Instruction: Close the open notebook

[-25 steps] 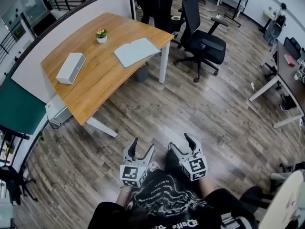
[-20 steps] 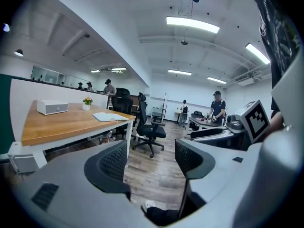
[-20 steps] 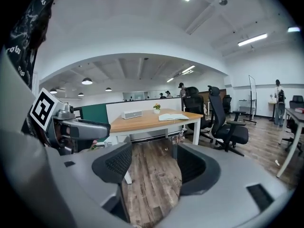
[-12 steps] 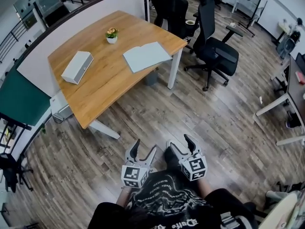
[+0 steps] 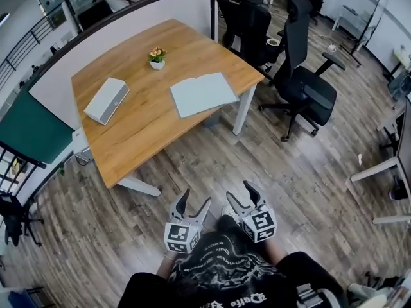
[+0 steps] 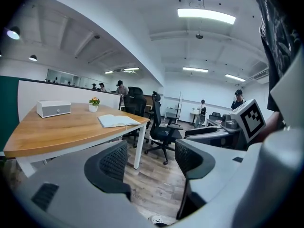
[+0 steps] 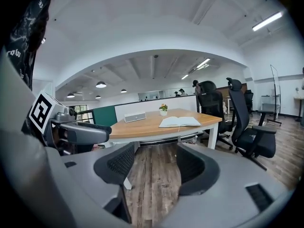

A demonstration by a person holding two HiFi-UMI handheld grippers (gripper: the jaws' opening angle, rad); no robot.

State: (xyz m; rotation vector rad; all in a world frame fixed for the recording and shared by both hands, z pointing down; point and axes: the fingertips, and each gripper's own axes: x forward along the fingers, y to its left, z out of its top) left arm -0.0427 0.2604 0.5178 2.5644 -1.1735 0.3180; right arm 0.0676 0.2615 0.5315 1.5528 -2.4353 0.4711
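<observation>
The wooden floor (image 5: 270,165) runs beneath the left hand-held gripper (image 5: 194,197) and the right hand-held gripper (image 5: 239,192) and fills the space ahead of both. Beyond it, well apart from the two and ahead to their left, stands the wooden bench (image 5: 141,130) on white legs. A white partition (image 5: 128,27) runs along the bench's far side, the side turned away from the hand-held grippers. A black office chair (image 5: 311,88) stands ahead of the right hand-held gripper and off to its right, beside the bench's end.

The two hand-held grippers are level with each other, close in front of the person's body, side by side but not touching, both pointing forward toward the bench. The left one's jaws stand wide apart with only floor showing between them. The right one's jaws have just been closing, yet they remain well apart, and nothing is between them either.

The notebook (image 5: 203,94) lies open and flat on the bench, at the end nearest the chair, straight ahead of the right hand-held gripper and far beyond either one. A white box (image 5: 106,100) rests on the bench farther left of the notebook, ahead of the left hand-held gripper. A small flower pot (image 5: 157,58) sits between box and notebook, farther from the hand-held grippers than both.
</observation>
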